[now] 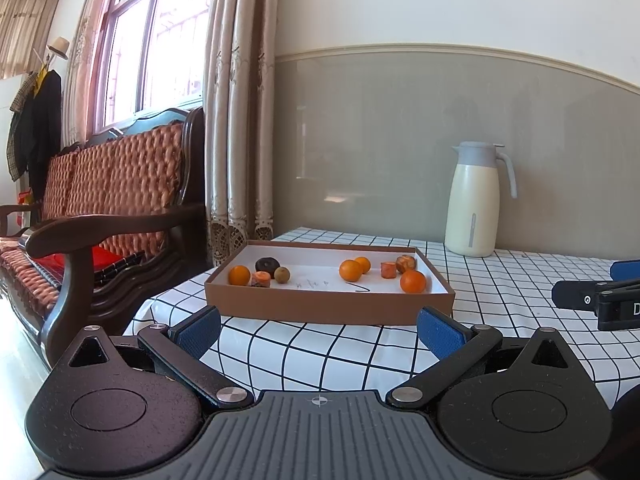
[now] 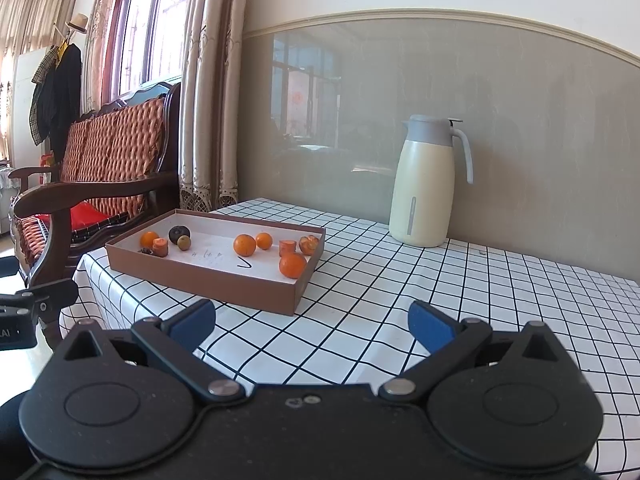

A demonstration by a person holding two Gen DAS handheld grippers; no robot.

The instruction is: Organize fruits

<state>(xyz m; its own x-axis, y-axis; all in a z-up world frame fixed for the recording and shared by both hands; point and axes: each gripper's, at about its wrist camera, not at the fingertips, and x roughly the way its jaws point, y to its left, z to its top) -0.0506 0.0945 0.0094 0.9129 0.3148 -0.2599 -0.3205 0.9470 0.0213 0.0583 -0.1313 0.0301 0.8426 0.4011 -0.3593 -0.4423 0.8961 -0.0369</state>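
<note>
A shallow brown cardboard tray (image 1: 328, 308) (image 2: 208, 280) sits on the checked tablecloth. On its left lie an orange (image 1: 239, 275) (image 2: 149, 238), a carrot piece (image 1: 261, 279) (image 2: 160, 246), a dark round fruit (image 1: 267, 265) (image 2: 179, 234) and a small greenish fruit (image 1: 282, 274) (image 2: 184, 243). On its right lie three oranges (image 1: 413, 281) (image 2: 292, 265), another carrot piece (image 1: 388, 269) (image 2: 287, 247) and a brownish fruit (image 1: 405, 263) (image 2: 308, 244). My left gripper (image 1: 318, 330) is open in front of the tray. My right gripper (image 2: 312, 322) is open, right of the tray's near corner.
A cream thermos jug (image 1: 476, 200) (image 2: 428, 184) stands at the back of the table (image 2: 440, 300) against the wall. A wooden sofa (image 1: 100, 208) with patterned cushions stands left of the table. Curtains (image 1: 240, 100) hang behind the tray.
</note>
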